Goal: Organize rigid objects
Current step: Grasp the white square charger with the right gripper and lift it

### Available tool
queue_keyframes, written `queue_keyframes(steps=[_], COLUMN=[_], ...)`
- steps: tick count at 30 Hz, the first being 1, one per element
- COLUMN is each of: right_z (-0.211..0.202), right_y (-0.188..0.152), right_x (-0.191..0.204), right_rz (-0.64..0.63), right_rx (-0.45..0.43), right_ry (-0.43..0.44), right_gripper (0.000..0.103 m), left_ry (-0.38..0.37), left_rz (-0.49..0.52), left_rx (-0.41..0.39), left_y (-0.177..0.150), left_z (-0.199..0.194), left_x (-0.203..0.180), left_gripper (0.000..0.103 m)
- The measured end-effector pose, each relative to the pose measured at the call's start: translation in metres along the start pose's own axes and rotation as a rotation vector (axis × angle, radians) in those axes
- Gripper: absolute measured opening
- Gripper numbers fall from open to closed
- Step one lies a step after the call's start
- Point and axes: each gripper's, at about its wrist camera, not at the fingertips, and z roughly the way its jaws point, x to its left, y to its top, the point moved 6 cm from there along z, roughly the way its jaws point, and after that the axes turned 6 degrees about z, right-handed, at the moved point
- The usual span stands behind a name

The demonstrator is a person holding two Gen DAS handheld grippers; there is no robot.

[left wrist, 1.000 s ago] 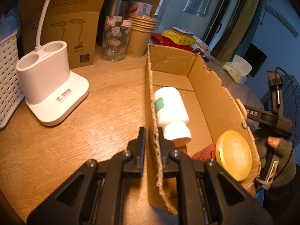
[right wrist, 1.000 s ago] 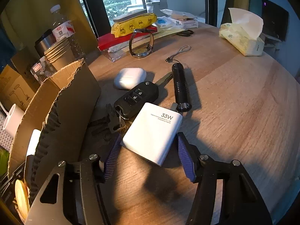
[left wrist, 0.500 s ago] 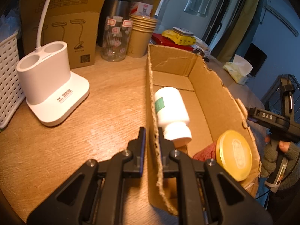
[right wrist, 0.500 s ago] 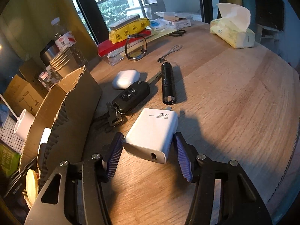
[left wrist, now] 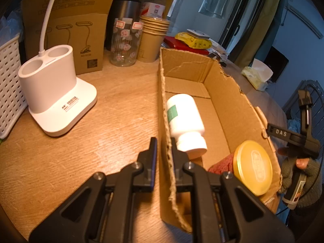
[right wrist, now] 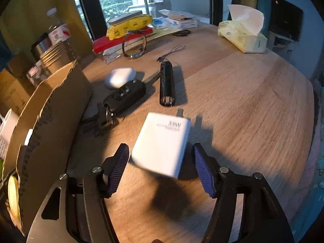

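While the left claw (left wrist: 163, 141) is clamped on the near left wall of the box (left wrist: 226, 93), one finger outside and one inside, the right claw (right wrist: 161, 158) is spread wide, its blue pads (right wrist: 119, 168) on either side of the charger (right wrist: 162, 141) with gaps on both sides. That charger, white and marked 33W, looks blurred and throws a shadow on the counter (right wrist: 243, 105) below it; whether it rests on the wood cannot be told.

Inside the box a white bottle (left wrist: 185, 119) lies on its side against the left wall, cap toward the near end, and a jar (left wrist: 252, 167) with a yellow lid lies in the near right corner.

Beyond the charger lie a black torch (right wrist: 166, 83), a car key (right wrist: 124, 97) with its ring of keys just left of it, and a white earbud case (right wrist: 119, 78) touching the key's far end. A tissue pack (right wrist: 242, 34) sits far right.

Left of the box stand a white lamp base (left wrist: 56, 93), a flowered glass (left wrist: 125, 42) and a stack of paper cups (left wrist: 152, 38). At the right edge of the left view, a gloved hand (left wrist: 297, 172) grips the other tool's handle.
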Motion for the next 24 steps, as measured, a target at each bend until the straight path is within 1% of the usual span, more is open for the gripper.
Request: queue_keyframes(steps=[5, 6, 7, 10, 14, 18, 24], right_z=[0.008, 0.008, 0.008, 0.004, -0.001, -0.011, -0.031], right_y=[0.009, 0.01, 0.01, 0.01, 0.006, 0.005, 0.009], right_x=[0.0, 0.0, 0.0, -0.003, -0.005, -0.002, 0.014], right_rz=[0.001, 0.001, -0.001, 0.0, 0.0, -0.003, -0.022], right_rx=[-0.01, -0.01, -0.011, -0.014, -0.013, -0.022, -0.047], right_ry=[-0.036, -0.034, -0.034, -0.028, -0.02, 0.011, 0.065], right_gripper=[0.069, 0.062, 0.058, 0.054, 0.053, 0.052, 0.052], left_ry=[-0.001, -0.001, -0.001, -0.002, -0.001, -0.001, -0.001], left_rz=[-0.001, -0.001, -0.001, -0.001, -0.001, -0.001, -0.001], left_rx=[0.0, 0.0, 0.0, 0.0, 0.0, 0.0, 0.0], left_y=[0.0, 0.0, 0.0, 0.0, 0.0, 0.0, 0.0], left_z=[0.0, 0.0, -0.001, 0.0, 0.0, 0.0, -0.001], left_x=[0.0, -0.001, -0.001, -0.001, -0.001, -0.001, -0.001], left_gripper=[0.012, 0.012, 0.012, 0.012, 0.012, 0.012, 0.012])
